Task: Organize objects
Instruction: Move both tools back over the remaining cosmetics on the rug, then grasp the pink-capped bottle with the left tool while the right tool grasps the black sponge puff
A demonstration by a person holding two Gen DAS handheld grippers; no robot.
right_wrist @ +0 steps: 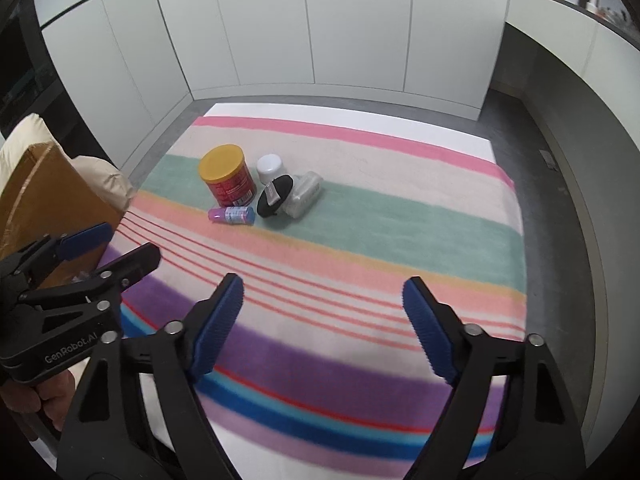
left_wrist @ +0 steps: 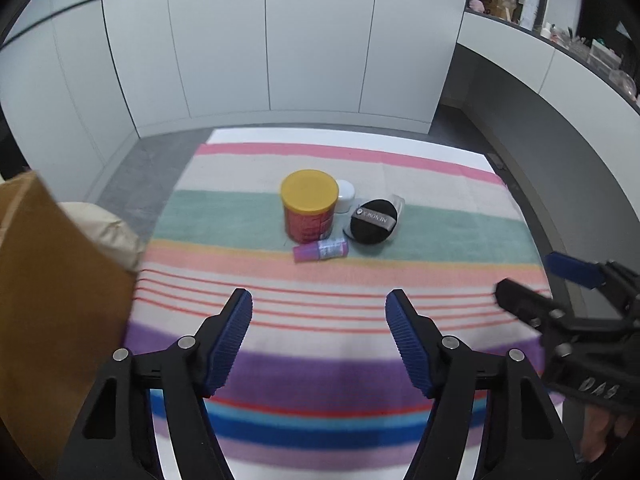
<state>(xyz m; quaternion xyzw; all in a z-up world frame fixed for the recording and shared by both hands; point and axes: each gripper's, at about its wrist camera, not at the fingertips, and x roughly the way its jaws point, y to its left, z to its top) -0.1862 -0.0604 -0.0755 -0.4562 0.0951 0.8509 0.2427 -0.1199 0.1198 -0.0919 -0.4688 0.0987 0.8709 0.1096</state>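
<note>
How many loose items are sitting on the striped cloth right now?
5, clustered mid-cloth: a yellow-lidded red can, a white jar behind it, a black puff, a clear packet rightmost, and a purple tube lying in front. More may hide behind.

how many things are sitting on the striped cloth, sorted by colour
red can with yellow lid: 1
white jar: 1
black round puff: 1
purple small bottle lying on its side: 1
clear plastic pack: 1
total: 5, all clustered together on the green stripe of the cloth
</note>
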